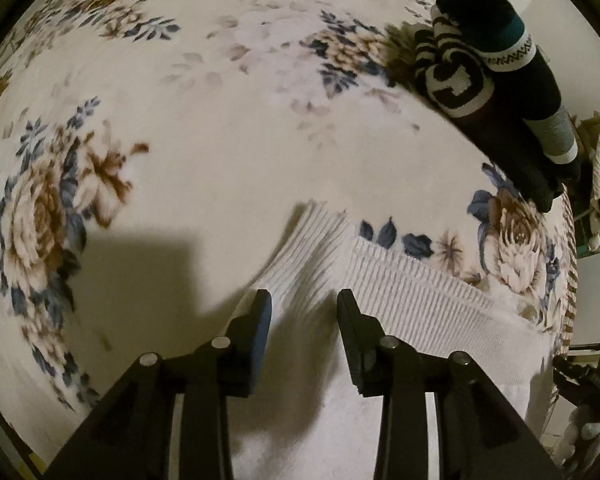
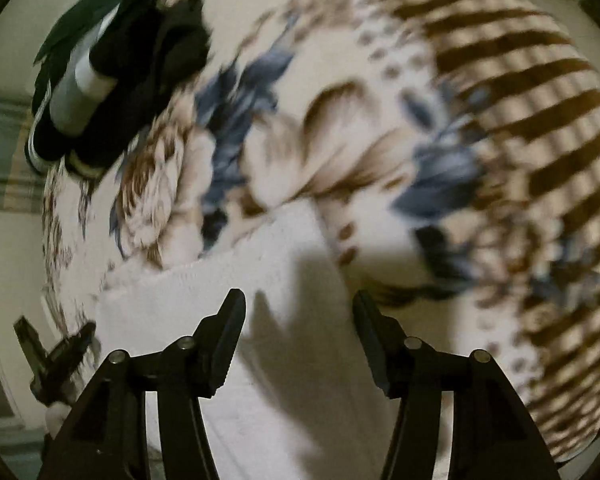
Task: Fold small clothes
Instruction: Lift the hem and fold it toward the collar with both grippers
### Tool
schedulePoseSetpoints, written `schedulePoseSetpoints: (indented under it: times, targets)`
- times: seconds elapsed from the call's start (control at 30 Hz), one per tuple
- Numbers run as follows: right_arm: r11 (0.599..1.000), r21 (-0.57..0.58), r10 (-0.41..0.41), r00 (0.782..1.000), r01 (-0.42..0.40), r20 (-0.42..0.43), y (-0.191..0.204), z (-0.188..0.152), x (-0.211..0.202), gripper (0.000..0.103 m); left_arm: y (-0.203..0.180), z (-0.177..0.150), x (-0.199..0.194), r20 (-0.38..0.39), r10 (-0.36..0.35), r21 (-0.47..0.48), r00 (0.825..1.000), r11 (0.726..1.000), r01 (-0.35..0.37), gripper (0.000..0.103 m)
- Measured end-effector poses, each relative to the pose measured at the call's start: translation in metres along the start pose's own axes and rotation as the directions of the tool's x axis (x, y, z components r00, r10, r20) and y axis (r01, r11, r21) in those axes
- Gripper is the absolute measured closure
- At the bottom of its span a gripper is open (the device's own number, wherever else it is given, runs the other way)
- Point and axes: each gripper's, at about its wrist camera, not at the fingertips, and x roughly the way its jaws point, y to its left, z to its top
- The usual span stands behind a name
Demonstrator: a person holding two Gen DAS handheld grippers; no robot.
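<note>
A white ribbed sock (image 1: 400, 288) lies flat on a floral blanket (image 1: 180, 140), its cuff folded over at the near middle. My left gripper (image 1: 304, 300) points down over the folded cuff. Its jaws stand apart and the pads do not press the cloth. In the right wrist view, the same white sock (image 2: 180, 300) spreads under my right gripper (image 2: 298, 298), which is open too, with only cloth and shadow below the gap. The right view is blurred.
A pile of dark and striped socks (image 1: 500, 92) sits at the blanket's far right edge, and shows as a dark pile (image 2: 120, 72) at upper left in the right view. The blanket (image 2: 340, 140) has a brown-striped border (image 2: 540, 120) on the right.
</note>
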Motion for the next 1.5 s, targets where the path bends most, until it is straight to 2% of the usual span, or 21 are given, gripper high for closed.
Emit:
schedulePoseSetpoints:
  times: [0.03, 0.17, 0.37, 0.43, 0.5, 0.57, 0.67, 0.83, 0.87, 0.9, 0.97, 1.0, 1.03, 1.1, 1.13, 1.17, 1.2, 1.23, 1.3, 1.37, 1.5]
  targets:
    - [1.000, -0.012, -0.021, 1.000, 0.022, 0.019, 0.002, -0.002, 0.000, 0.094, -0.001, 0.000, 0.001, -0.002, -0.001, 0.006, 1.000, 1.000, 0.001, 0.071]
    - [0.987, 0.068, -0.155, 0.973, 0.146, 0.168, -0.012, -0.008, -0.032, 0.096, -0.010, 0.002, 0.001, 0.005, 0.001, 0.050, 1.000, 0.999, -0.001, 0.071]
    - [0.984, 0.163, -0.083, 0.992, 0.067, 0.093, -0.036, -0.015, -0.025, 0.095, -0.020, 0.003, 0.011, -0.028, 0.016, 0.093, 0.999, 0.996, -0.013, 0.071]
    - [0.980, 0.199, 0.005, 1.000, -0.010, 0.025, -0.042, -0.016, -0.027, 0.087, -0.023, 0.002, 0.005, -0.021, 0.009, 0.104, 1.000, 0.995, -0.007, 0.071]
    - [0.979, 0.197, 0.039, 0.999, -0.044, 0.030, -0.043, -0.024, -0.041, 0.060, -0.023, 0.000, -0.003, -0.018, 0.008, 0.113, 1.000, 0.994, -0.006, 0.070]
    - [0.982, 0.182, 0.052, 0.998, -0.059, 0.047, -0.044, -0.043, -0.061, 0.044, -0.023, -0.006, -0.014, 0.001, 0.014, 0.121, 1.000, 0.993, -0.014, 0.048]
    - [0.987, 0.153, 0.043, 0.999, -0.041, -0.004, -0.045, -0.067, -0.067, 0.031, -0.020, -0.022, -0.027, 0.010, 0.043, 0.120, 0.999, 0.992, -0.044, 0.023]
    - [0.998, 0.010, -0.060, 0.994, 0.061, -0.092, -0.031, -0.093, -0.033, 0.026, -0.011, -0.049, -0.037, -0.008, 0.063, 0.096, 0.998, 0.993, -0.062, 0.023]
    - [0.997, -0.016, -0.073, 0.992, 0.072, -0.107, -0.028, -0.096, -0.023, 0.026, -0.009, -0.054, -0.036, -0.013, 0.066, 0.091, 0.998, 0.994, -0.064, 0.023]
    - [0.994, -0.053, -0.097, 0.989, 0.091, -0.115, -0.024, -0.098, -0.013, 0.038, -0.009, -0.057, -0.035, -0.019, 0.069, 0.087, 0.997, 0.994, -0.068, 0.023]
    - [0.986, -0.118, -0.132, 0.985, 0.119, -0.113, -0.017, -0.107, 0.002, 0.076, -0.006, -0.064, -0.032, -0.037, 0.078, 0.078, 0.996, 0.994, -0.075, 0.023]
    - [0.990, -0.106, -0.105, 0.987, 0.093, -0.119, -0.017, -0.109, 0.003, 0.080, -0.005, -0.066, -0.031, -0.045, 0.074, 0.069, 0.996, 0.995, -0.071, 0.023]
    - [0.999, -0.047, -0.022, 0.992, 0.016, -0.122, -0.022, -0.110, -0.002, 0.082, -0.003, -0.068, -0.031, -0.048, 0.067, 0.061, 0.997, 0.996, -0.064, 0.023]
    - [0.980, 0.094, 0.190, 0.973, -0.178, -0.134, -0.040, -0.111, -0.011, 0.084, -0.002, -0.069, -0.033, -0.041, 0.060, 0.061, 0.997, 0.996, -0.057, 0.023]
    - [0.935, 0.192, 0.324, 0.939, -0.299, -0.117, -0.055, -0.114, -0.014, 0.084, -0.002, -0.070, -0.034, -0.038, 0.055, 0.063, 0.998, 0.997, -0.052, 0.023]
    - [0.861, 0.296, 0.457, 0.885, -0.414, -0.093, -0.074, -0.118, -0.014, 0.085, -0.001, -0.070, -0.033, -0.039, 0.049, 0.066, 0.998, 0.997, -0.046, 0.023]
    - [0.792, 0.390, 0.533, 0.843, -0.470, -0.066, -0.098, -0.123, -0.010, 0.085, 0.000, -0.070, -0.033, -0.044, 0.046, 0.068, 0.998, 0.997, -0.043, 0.023]
    - [0.786, 0.441, 0.506, 0.861, -0.434, -0.055, -0.117, -0.128, -0.005, 0.085, 0.000, -0.070, -0.031, -0.049, 0.044, 0.069, 0.998, 0.997, -0.040, 0.023]
    - [0.840, 0.464, 0.364, 0.926, -0.282, -0.097, -0.143, -0.134, 0.003, 0.077, 0.000, -0.070, -0.029, -0.056, 0.039, 0.068, 0.998, 0.997, -0.035, 0.023]
    - [0.850, 0.468, 0.326, 0.939, -0.242, -0.108, -0.150, -0.139, 0.005, 0.058, -0.001, -0.069, -0.028, -0.059, 0.041, 0.073, 0.997, 0.997, -0.037, 0.023]
    - [0.929, 0.332, 0.191, 0.980, -0.160, -0.062, -0.121, -0.132, -0.027, 0.049, -0.004, -0.066, -0.030, -0.053, 0.028, 0.081, 0.998, 0.996, -0.024, 0.023]
